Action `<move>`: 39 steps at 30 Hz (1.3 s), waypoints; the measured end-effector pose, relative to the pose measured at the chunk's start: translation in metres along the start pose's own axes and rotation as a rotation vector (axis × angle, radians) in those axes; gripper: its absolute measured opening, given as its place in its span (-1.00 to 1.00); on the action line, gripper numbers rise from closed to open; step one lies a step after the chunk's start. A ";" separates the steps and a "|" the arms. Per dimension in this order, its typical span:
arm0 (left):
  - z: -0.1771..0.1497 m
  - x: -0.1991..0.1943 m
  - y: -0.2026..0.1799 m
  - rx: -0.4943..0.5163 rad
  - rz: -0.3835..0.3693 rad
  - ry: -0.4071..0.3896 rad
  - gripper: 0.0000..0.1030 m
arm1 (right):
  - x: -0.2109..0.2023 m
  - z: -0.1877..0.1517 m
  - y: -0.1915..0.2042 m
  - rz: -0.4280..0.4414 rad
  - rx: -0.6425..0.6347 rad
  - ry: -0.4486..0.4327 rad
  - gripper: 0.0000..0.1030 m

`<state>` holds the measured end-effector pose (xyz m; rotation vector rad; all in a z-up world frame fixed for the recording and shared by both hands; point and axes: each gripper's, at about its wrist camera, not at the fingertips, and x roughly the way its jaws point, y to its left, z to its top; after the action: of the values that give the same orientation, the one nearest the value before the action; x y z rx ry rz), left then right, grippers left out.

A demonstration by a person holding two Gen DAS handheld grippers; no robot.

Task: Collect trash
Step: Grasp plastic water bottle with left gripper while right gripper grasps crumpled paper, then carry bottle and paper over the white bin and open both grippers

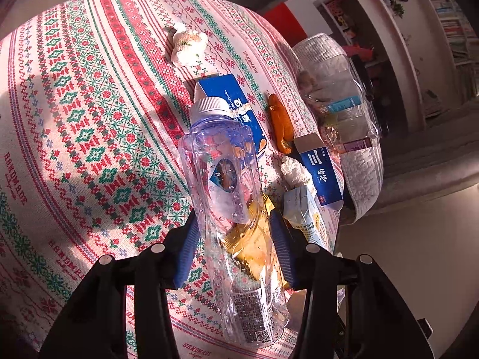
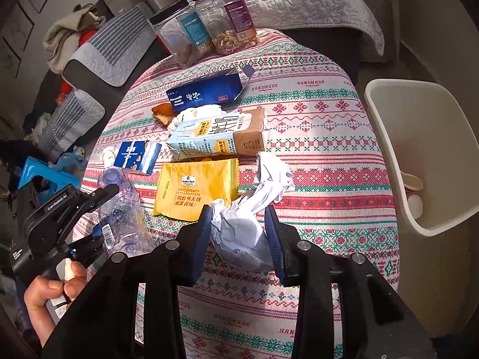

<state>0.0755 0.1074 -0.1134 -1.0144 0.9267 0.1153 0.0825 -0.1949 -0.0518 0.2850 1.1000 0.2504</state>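
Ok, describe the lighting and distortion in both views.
Left wrist: hard sunlight with dark shadow bands across the tablecloth, glints on the clear bottle, fisheye bending the shelves. Right wrist: sunlit crumpled paper, white bin evenly lit, dim curved corners.

The yellow snack packet point(image 2: 197, 191) is lying before the milk carton point(image 2: 220, 136); two jars point(image 2: 206, 27) are standing behind, the bin point(image 2: 386, 137) sitting right of the table point(image 2: 329, 155).
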 end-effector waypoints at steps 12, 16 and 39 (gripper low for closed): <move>0.002 -0.043 -0.014 0.073 -0.039 -0.060 -0.09 | -0.023 0.001 -0.004 0.050 0.024 -0.062 -0.33; -0.001 -0.055 -0.024 0.123 -0.061 -0.082 -0.09 | -0.037 0.002 -0.009 0.081 0.047 -0.108 -0.33; -0.065 -0.029 -0.131 0.430 -0.200 0.011 -0.09 | -0.115 0.015 -0.151 0.083 0.495 -0.434 -0.33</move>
<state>0.0806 -0.0061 -0.0172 -0.7010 0.8100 -0.2489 0.0551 -0.3770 -0.0018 0.7903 0.7049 -0.0189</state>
